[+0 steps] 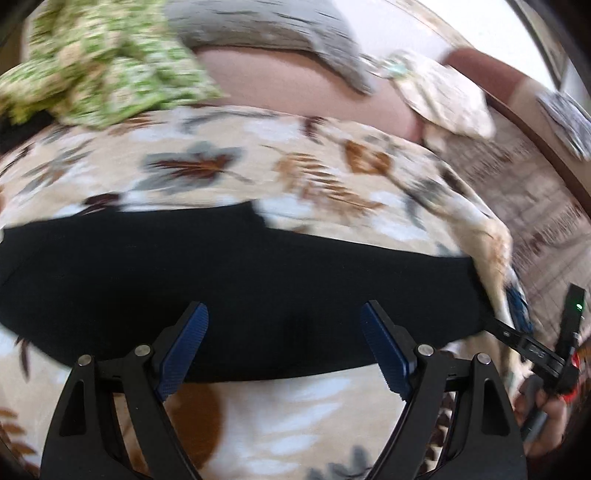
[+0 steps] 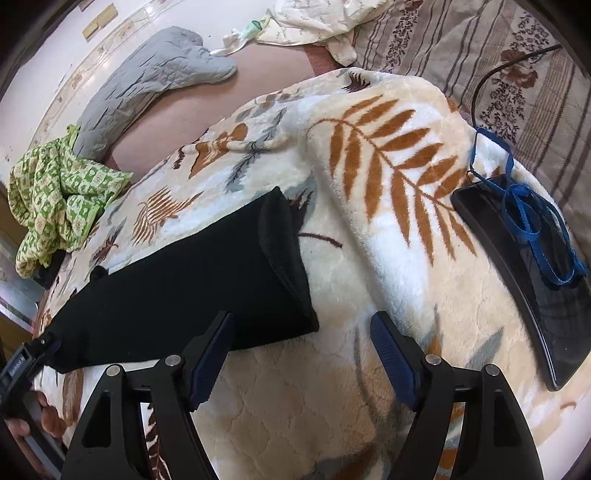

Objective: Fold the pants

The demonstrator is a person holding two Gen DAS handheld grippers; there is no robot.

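Observation:
Black pants point(image 1: 236, 280) lie flat as a long folded band across a cream blanket with a leaf print point(image 1: 258, 177). My left gripper point(image 1: 284, 314) hovers open just above the band's near edge, nothing between its blue pads. In the right wrist view the same pants point(image 2: 184, 288) stretch from lower left to a thick hemmed end near the centre. My right gripper point(image 2: 303, 325) stands open beside that end; its left finger point(image 2: 214, 354) overlaps the cloth's corner, while only bare blanket point(image 2: 369, 206) shows between the pads.
A black tablet point(image 2: 532, 280) with a blue strap on it lies on the blanket at right. A green patterned cloth point(image 2: 59, 199), a grey quilted piece point(image 2: 147, 85) and a pale crumpled garment point(image 2: 325, 22) lie farther back. The other gripper and a hand show at lower left.

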